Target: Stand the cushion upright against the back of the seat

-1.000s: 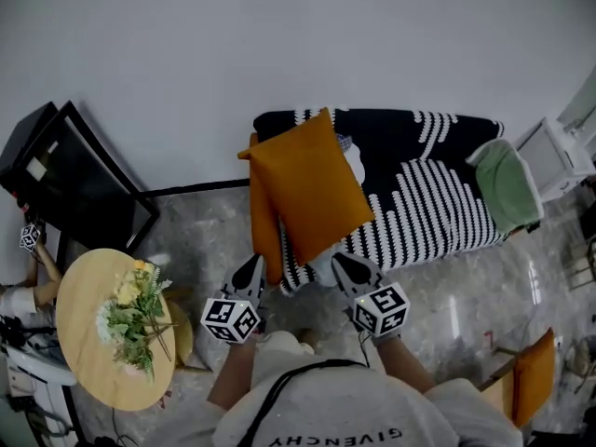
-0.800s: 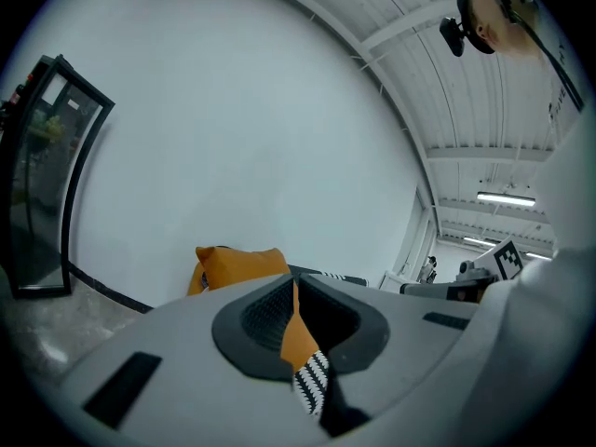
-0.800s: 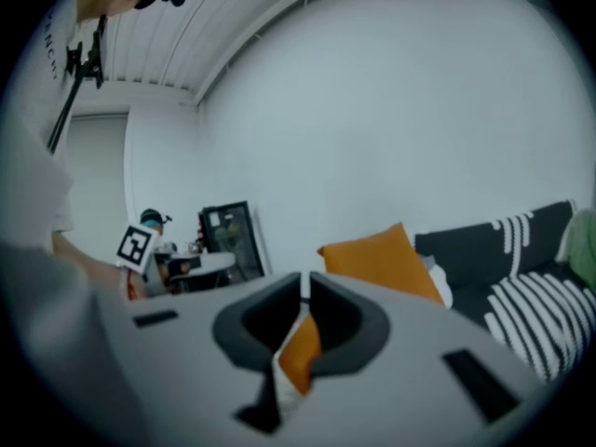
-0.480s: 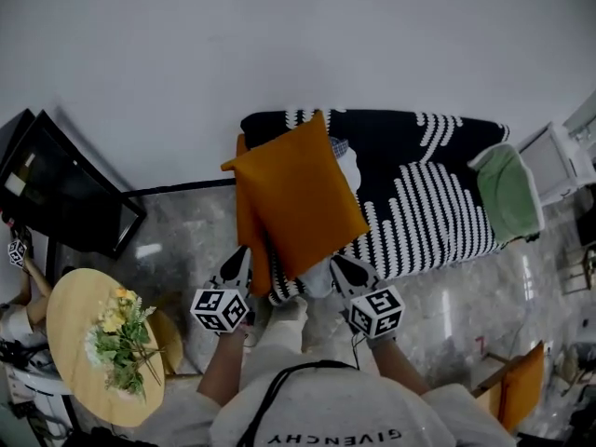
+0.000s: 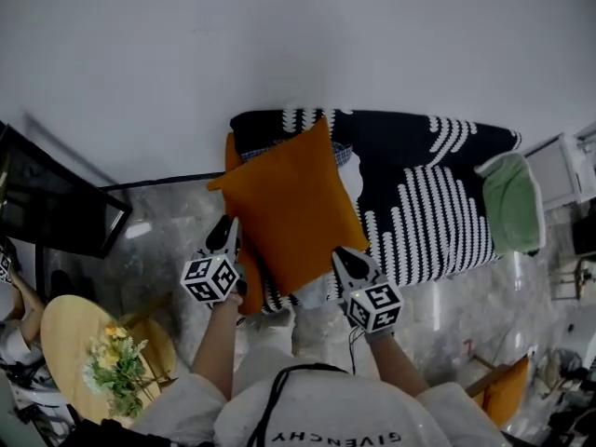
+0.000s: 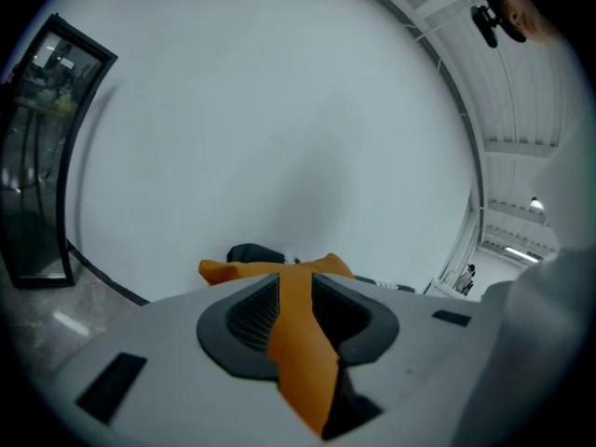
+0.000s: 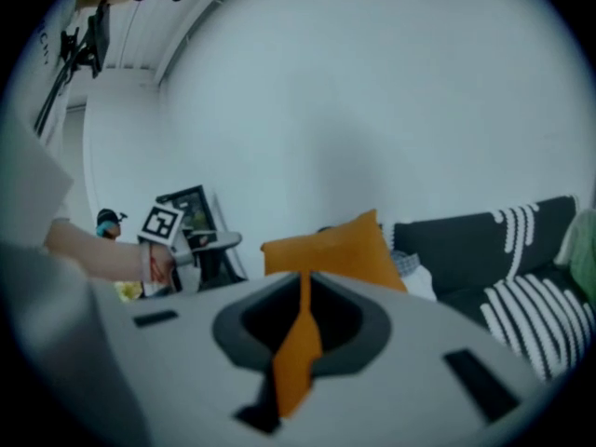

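At the far left a dark framed panel [image 5: 58, 220] is seen leaning by the white wall, and nearer, at the lower left, a round wooden desk [image 5: 58, 326] is topped with a bunch of flowers [image 5: 116, 372]. The left gripper [image 5: 225, 231] is held at the left edge of the orange cushion [image 5: 296, 210]. Its jaws have just been opening, yet in the left gripper view a fold of the orange fabric is shown filling the gap between them and touching both pads. The cushion is held up as a tilted diamond over the left end of the seat [image 5: 438, 208], one corner pointed toward the far wall; whether it rests on the seat cannot be told. A strip of a second orange piece [image 5: 231, 152] is seen behind it at the seat's left end. The right gripper [image 5: 343, 257] is set at the cushion's near right edge, its jaws pressed together on a thin pinch of the fabric. The seat is draped in a black cover with white stripes, and a green pad [image 5: 512, 203] is laid at its right end. Further right a white frame [image 5: 570, 168] is seen against the wall, and another orange cushion [image 5: 507, 394] is seen on the marbled floor [image 5: 177, 226] at the near right.
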A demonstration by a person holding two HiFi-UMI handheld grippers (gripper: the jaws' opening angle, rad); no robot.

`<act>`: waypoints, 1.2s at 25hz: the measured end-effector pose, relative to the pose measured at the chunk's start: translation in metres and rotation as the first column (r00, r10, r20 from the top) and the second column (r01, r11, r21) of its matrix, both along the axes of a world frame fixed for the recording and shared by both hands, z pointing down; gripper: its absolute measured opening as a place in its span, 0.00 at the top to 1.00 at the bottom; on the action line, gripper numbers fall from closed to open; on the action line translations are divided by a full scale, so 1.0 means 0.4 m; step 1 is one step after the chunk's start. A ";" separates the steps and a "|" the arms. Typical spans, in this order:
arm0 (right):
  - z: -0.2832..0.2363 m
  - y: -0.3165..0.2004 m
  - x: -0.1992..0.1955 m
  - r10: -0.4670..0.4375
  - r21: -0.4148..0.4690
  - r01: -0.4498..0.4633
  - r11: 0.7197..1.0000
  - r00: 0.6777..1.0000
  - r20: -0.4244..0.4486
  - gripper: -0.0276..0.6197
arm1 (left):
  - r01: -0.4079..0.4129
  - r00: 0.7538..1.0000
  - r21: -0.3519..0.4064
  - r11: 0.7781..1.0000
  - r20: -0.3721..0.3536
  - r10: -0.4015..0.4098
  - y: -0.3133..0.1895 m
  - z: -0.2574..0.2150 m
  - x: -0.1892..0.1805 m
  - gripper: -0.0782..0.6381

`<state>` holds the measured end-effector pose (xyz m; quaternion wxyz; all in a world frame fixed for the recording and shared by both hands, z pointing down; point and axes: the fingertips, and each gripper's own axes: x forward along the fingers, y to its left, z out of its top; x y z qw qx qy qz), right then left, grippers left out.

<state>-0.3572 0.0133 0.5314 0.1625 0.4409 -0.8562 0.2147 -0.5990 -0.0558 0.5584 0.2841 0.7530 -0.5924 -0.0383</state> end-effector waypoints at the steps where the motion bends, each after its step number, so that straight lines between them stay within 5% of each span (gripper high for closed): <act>1: 0.008 -0.035 0.001 0.001 0.003 -0.001 1.000 1.000 -0.016 0.93 | 0.015 1.000 -0.031 0.999 0.024 -0.014 -0.024 0.020 -0.013 0.73; 6: 0.029 -0.249 -0.023 -0.061 0.075 0.075 0.994 0.982 -0.177 0.92 | 0.122 0.992 -0.136 0.983 0.059 -0.115 -0.123 0.091 -0.081 0.73; 14: 0.058 -0.632 -0.009 0.049 0.093 -0.027 0.995 0.970 -0.239 0.82 | 0.224 0.967 -0.260 0.939 -0.064 -0.248 -0.208 0.150 -0.136 0.64; 20: 0.149 -0.788 -0.007 0.096 -0.091 -0.113 0.989 0.980 -0.174 0.67 | 0.151 0.960 -0.313 0.938 -0.180 -0.215 -0.237 0.186 -0.102 0.64; 25: 0.215 -0.811 -0.010 0.097 -0.249 -0.134 0.959 0.983 -0.154 0.65 | 0.128 0.939 -0.319 0.939 -0.264 -0.218 -0.240 0.189 -0.097 0.65; 30: 0.200 -0.791 -0.015 0.060 -0.214 -0.099 0.972 0.982 -0.180 0.74 | 0.089 0.944 -0.315 0.945 -0.276 -0.181 -0.238 0.183 -0.085 0.75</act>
